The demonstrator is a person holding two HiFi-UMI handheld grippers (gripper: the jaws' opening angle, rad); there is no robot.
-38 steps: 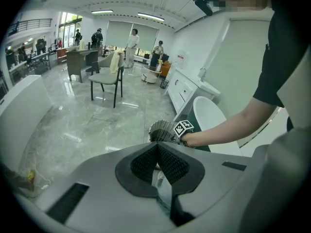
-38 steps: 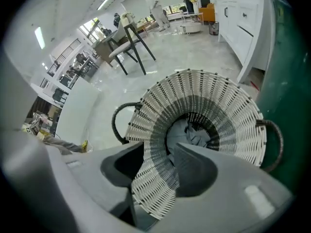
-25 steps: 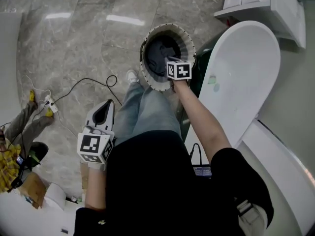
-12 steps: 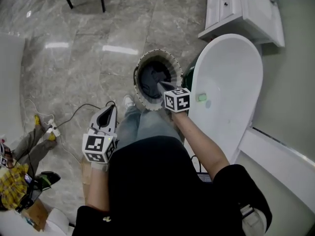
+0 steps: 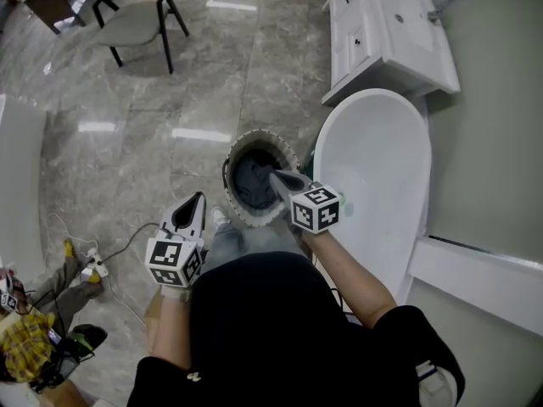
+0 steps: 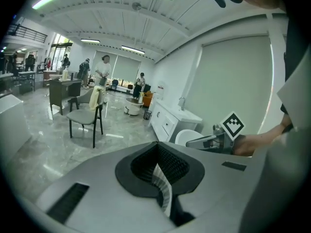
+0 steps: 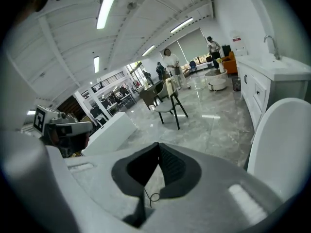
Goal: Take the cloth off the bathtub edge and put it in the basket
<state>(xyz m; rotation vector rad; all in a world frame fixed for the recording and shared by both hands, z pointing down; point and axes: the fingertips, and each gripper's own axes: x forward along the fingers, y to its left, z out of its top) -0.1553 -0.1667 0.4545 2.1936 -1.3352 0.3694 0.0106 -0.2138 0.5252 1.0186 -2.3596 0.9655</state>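
Your views are bright. Glare from white ceiling strip lights (image 7: 108, 6) streaks the grey marble floor (image 5: 127, 100); fisheye curves edges.

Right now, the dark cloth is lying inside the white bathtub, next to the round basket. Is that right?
Not quite. The dark cloth is lying inside the round basket, next to the white bathtub, not in the tub. The head view shows it, looking down into the basket.
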